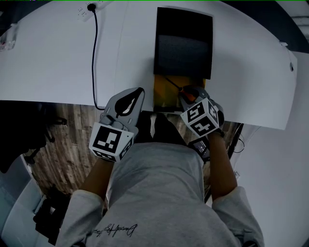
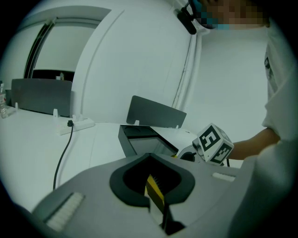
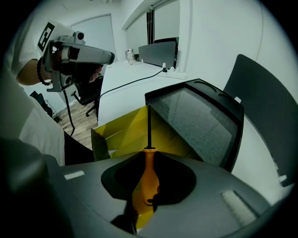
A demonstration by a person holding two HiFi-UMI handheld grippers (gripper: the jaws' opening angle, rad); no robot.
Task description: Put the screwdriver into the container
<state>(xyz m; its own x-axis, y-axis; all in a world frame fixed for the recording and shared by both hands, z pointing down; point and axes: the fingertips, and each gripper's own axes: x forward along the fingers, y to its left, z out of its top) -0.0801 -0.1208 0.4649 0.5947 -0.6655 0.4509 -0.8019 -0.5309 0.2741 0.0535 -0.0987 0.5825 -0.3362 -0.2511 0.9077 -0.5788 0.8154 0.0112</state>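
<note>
An orange-handled screwdriver [image 1: 188, 92] is held in my right gripper [image 1: 190, 95], which is shut on the handle [image 3: 148, 176]. Its dark shaft [image 3: 149, 128] points forward over an open yellow container [image 3: 122, 132]. That yellow container [image 1: 165, 94] sits at the near edge of the white table, just in front of a black box [image 1: 183, 43]. My left gripper [image 1: 126, 102] hovers to the left of the container at the table's edge. Its jaws look shut with nothing between them in the left gripper view [image 2: 156, 195].
A black cable [image 1: 94, 53] runs from a white power strip [image 1: 88, 9] across the table [image 1: 53, 67] and down over its near edge. A grey divider panel [image 2: 156, 113] stands behind the black box [image 2: 139, 139]. Wooden floor [image 1: 67, 140] lies below the table edge.
</note>
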